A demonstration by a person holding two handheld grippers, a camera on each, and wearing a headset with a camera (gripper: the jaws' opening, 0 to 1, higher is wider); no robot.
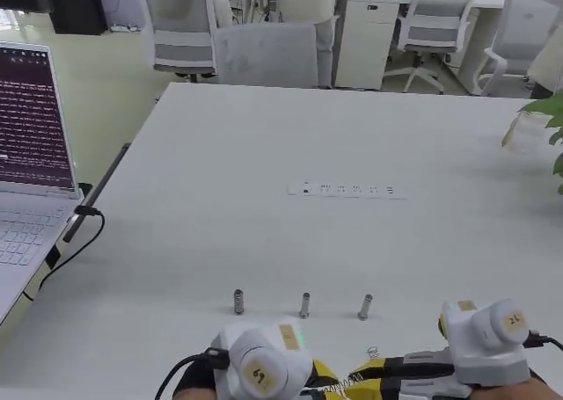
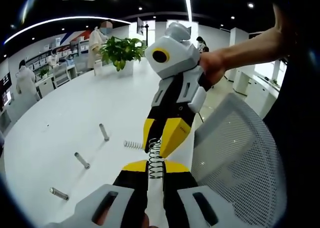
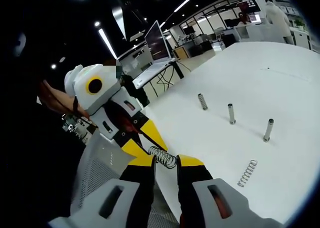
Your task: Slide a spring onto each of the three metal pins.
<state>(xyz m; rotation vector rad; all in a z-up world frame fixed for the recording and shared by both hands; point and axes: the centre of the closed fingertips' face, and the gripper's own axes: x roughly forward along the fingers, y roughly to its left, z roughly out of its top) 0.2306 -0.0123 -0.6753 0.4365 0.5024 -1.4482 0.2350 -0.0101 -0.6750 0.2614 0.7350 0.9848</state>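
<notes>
Three metal pins stand in a row on the white table: left pin (image 1: 238, 301), middle pin (image 1: 304, 305), right pin (image 1: 365, 307). The pin nearest the laptop (image 3: 202, 101) looks ribbed, as if a spring sits on it; the other two (image 3: 231, 113) (image 3: 268, 130) are bare. My two grippers face each other tip to tip at the table's near edge. My left gripper (image 2: 156, 163) and my right gripper (image 3: 167, 160) are both shut on one spring (image 1: 339, 384), held off the table. A loose spring (image 3: 247, 173) lies on the table beside them.
An open laptop (image 1: 26, 154) with a cable sits at the table's left edge. A flush socket strip (image 1: 347, 190) lies mid-table and a potted plant (image 1: 550, 119) stands at the right. A mesh chair (image 2: 235, 148) is close below the grippers.
</notes>
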